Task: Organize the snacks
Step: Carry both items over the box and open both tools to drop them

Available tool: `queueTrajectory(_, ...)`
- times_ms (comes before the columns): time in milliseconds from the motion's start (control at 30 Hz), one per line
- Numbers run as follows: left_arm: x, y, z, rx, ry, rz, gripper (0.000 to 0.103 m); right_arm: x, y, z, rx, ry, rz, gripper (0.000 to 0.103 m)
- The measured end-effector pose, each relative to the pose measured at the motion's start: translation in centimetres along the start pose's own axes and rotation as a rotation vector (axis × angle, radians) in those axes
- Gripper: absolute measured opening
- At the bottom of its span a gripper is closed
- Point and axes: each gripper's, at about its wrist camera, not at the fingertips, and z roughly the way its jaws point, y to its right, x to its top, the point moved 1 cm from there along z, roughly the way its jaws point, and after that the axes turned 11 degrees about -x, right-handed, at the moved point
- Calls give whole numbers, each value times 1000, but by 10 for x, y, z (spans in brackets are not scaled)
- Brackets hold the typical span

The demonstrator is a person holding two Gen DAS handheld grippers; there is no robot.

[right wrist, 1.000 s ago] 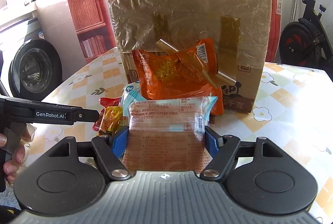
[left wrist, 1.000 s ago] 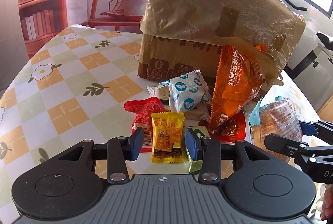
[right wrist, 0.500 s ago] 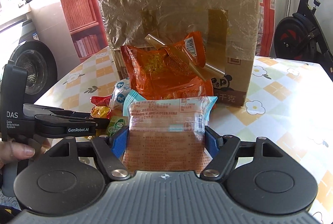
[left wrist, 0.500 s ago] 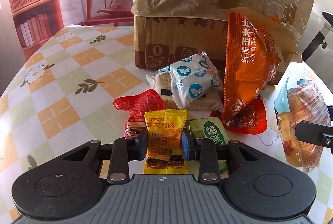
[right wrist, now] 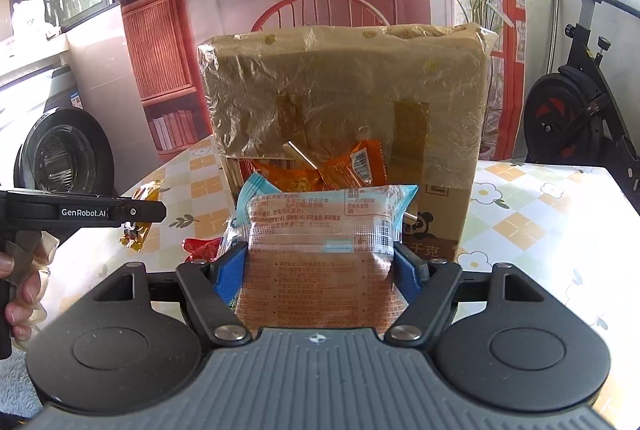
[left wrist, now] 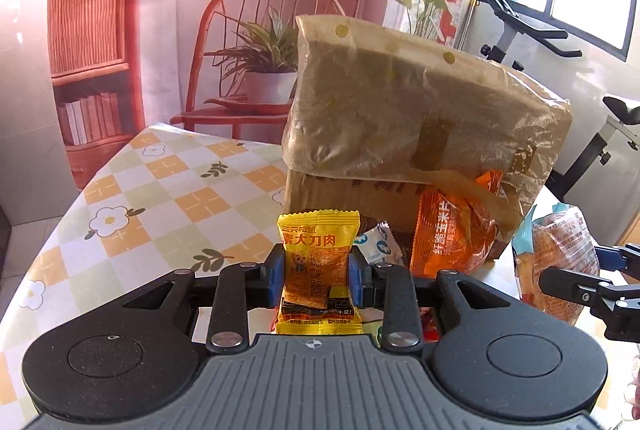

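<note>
My left gripper [left wrist: 316,276] is shut on a small yellow snack packet [left wrist: 318,262] and holds it above the table, in front of the cardboard box [left wrist: 400,134]. My right gripper [right wrist: 320,270] is shut on a clear pastry pack with blue ends [right wrist: 320,254], also raised before the box [right wrist: 344,102]. An orange corn-chip bag [left wrist: 452,234] leans on the box. A white-and-blue packet [left wrist: 376,242] and a red packet [right wrist: 202,248] lie on the table by it. The left gripper shows in the right wrist view [right wrist: 140,210] with the yellow packet [right wrist: 138,226].
The table has a yellow, green and white checked cloth with flowers [left wrist: 168,198]. The box is covered with crinkled plastic film. A red chair [left wrist: 256,70] with a plant stands behind the table. An exercise bike [right wrist: 576,102] is to the right.
My left gripper closed on the yellow packet and lifted it off the table. My right gripper rose too, still holding the pastry pack.
</note>
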Motion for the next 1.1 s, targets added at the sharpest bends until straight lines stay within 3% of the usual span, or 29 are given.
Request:
queueTrajectory(367, 81, 27, -30, -50, 188, 72, 33, 76, 7, -36, 0, 240, -14, 75)
queueTrajectory(533, 118, 37, -22, -72, 243, 97, 33, 119, 16, -23, -9, 322, -42, 75)
queueTrajectory(633, 142, 46, -4, -90, 238, 133, 33, 145, 15, -1, -26, 349, -102, 75)
queueTrajectory(867, 186, 51, 58, -101, 205, 135, 33, 174, 19, 66, -72, 314, -128, 75)
queueTrajectory(1000, 190, 53, 87, -98, 166, 130, 36, 175, 26, 101, -67, 231, -92, 76)
queueTrajectory(1100, 188, 52, 101, -95, 143, 116, 63, 170, 34, 113, -91, 177, -51, 80)
